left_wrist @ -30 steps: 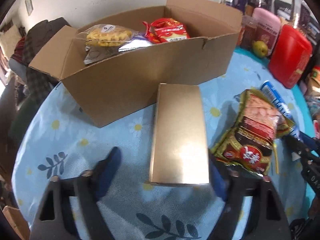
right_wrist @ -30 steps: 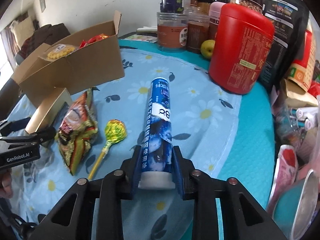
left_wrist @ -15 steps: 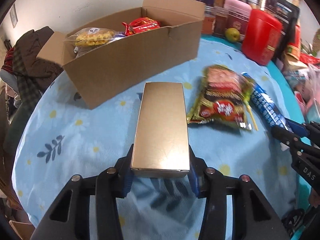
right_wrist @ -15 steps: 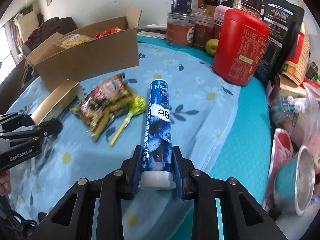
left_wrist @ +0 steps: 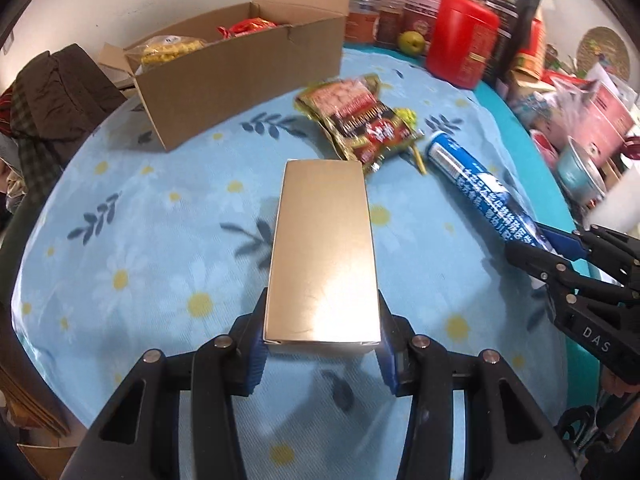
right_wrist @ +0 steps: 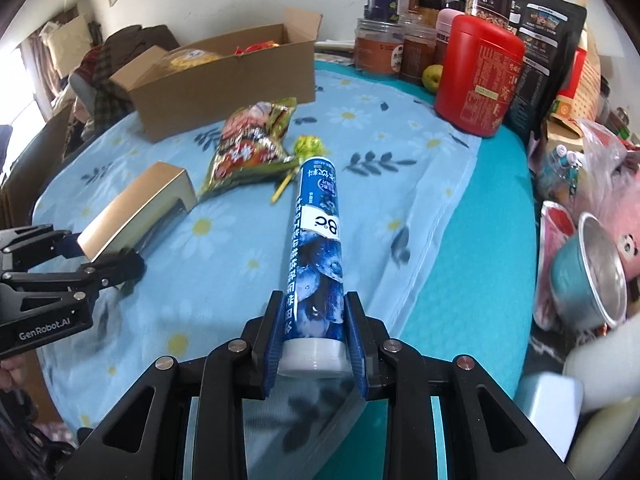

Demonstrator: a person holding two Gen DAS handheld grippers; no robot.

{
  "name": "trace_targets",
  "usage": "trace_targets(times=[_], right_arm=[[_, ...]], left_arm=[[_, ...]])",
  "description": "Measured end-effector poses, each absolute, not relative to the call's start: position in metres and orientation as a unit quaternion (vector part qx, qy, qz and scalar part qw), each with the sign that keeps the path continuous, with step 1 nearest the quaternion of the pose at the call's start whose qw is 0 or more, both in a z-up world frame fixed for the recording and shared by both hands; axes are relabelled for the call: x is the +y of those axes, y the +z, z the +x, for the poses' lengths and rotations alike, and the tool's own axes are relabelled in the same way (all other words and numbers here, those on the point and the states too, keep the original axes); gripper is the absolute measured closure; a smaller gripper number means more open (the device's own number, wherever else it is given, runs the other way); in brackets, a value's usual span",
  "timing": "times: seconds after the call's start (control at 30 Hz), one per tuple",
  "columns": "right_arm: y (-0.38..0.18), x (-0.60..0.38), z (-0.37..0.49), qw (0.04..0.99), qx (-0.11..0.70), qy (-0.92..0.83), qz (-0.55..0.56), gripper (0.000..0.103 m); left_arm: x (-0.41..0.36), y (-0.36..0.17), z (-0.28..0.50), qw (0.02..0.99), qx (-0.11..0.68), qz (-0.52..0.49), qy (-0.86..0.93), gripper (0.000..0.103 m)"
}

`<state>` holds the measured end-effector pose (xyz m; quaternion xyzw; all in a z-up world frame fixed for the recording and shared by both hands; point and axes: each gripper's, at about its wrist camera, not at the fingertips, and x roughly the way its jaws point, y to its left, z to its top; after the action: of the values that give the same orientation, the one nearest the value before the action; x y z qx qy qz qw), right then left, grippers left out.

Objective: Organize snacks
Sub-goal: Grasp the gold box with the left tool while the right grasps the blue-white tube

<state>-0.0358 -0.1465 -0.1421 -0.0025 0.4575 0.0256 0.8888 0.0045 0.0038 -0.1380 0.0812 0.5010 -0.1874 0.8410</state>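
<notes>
Left claw [left_wrist: 322, 350] clamps the near end of the gold box [left_wrist: 324, 252], held off the table [left_wrist: 160, 240]. Right claw [right_wrist: 314, 350] grips the blue tube [right_wrist: 318, 248] by its capped end. Step: transport, both loaded. Next, I'd judge: carry both over the cardboard box [left_wrist: 240, 80] wall, then release inside.

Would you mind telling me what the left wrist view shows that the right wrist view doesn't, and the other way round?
Only the left wrist view shows the gold box's broad top face and the left gripper shut on its near end. Only the right wrist view shows the blue tube's white cap and the right gripper clamping it there. Both show the cardboard box, the snack bag and the red canister.
</notes>
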Motion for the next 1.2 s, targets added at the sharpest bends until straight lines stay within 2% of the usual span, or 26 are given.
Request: trace_targets(times=[0.27,0.33,0.4,0.47,0.5,0.57,0.83,0.9,0.97,1.03,1.2], right_arm=[[-0.145,-0.139,-0.047,0.882,0.468,0.049,-0.005,0.073],[-0.145,-0.140,-0.045,0.882,0.468,0.051,-0.002,0.064],[-0.143,-0.139,-0.043,0.884,0.464,0.061,0.004,0.048],[-0.140,-0.137,-0.039,0.885,0.461,0.062,0.003,0.042],[-0.139,-0.136,-0.036,0.886,0.459,0.060,0.000,0.040],[-0.139,-0.137,-0.029,0.888,0.456,0.056,-0.007,0.040],[-0.146,-0.141,-0.008,0.887,0.459,0.053,-0.006,0.041],[-0.150,-0.139,-0.005,0.885,0.463,0.053,-0.008,0.058],[-0.155,-0.139,-0.003,0.881,0.470,0.055,-0.007,0.063],[-0.157,-0.137,-0.004,0.884,0.464,0.051,-0.020,0.070],[-0.157,-0.141,-0.004,0.885,0.463,0.053,-0.008,0.073]], left_arm=[[-0.004,-0.145,0.004,0.834,0.510,0.084,-0.191,0.057],[-0.008,-0.146,0.006,0.835,0.509,0.096,-0.186,0.055],[-0.013,-0.147,0.009,0.838,0.503,0.109,-0.181,0.050],[-0.015,-0.148,0.014,0.839,0.504,0.109,-0.175,0.040],[-0.015,-0.149,0.017,0.838,0.507,0.106,-0.173,0.039],[-0.016,-0.149,0.023,0.840,0.506,0.103,-0.170,0.037],[-0.017,-0.151,0.031,0.846,0.495,0.101,-0.169,0.036],[-0.019,-0.150,0.030,0.848,0.491,0.104,-0.171,0.042],[-0.020,-0.150,0.030,0.851,0.485,0.099,-0.177,0.058],[-0.021,-0.149,0.031,0.854,0.480,0.102,-0.173,0.059],[-0.019,-0.148,0.035,0.851,0.485,0.097,-0.177,0.059]])
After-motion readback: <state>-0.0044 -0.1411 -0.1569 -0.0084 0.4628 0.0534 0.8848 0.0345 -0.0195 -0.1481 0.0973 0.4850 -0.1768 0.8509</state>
